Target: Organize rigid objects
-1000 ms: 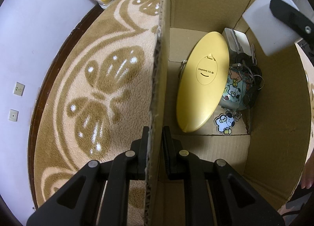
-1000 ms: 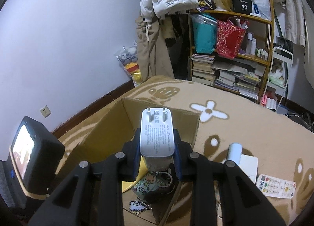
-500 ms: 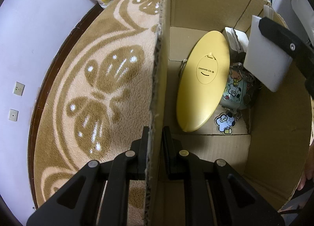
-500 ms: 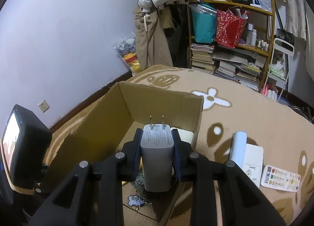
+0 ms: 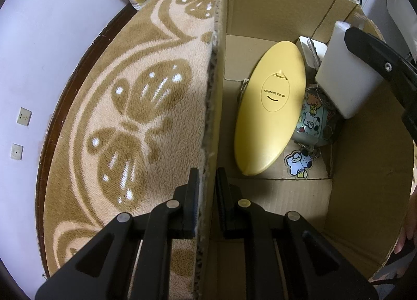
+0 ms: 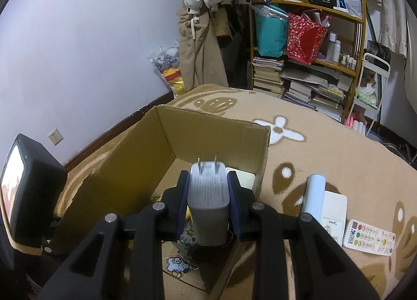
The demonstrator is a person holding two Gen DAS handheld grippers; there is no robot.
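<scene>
With the brown cardboard box (image 5: 365, 195) wall pinched by the left gripper (image 5: 207, 182), the white rectangular plug-in charger (image 6: 208, 201), clamped in the right gripper (image 6: 208, 203) inside the box above the patterned pouch (image 5: 312, 123), should be lowered gently before release.

Your left gripper (image 5: 207, 195) is matt black plastic and clamps the rough, raw edge of the corrugated cardboard box (image 5: 365, 182). Ahead of it lies a glossy yellow plastic case (image 5: 271, 107). Your right gripper (image 6: 208, 195) holds a smooth matt white plastic charger (image 6: 208, 198) with metal prongs. The carpet (image 5: 130, 107) is fluffy cloth.
</scene>
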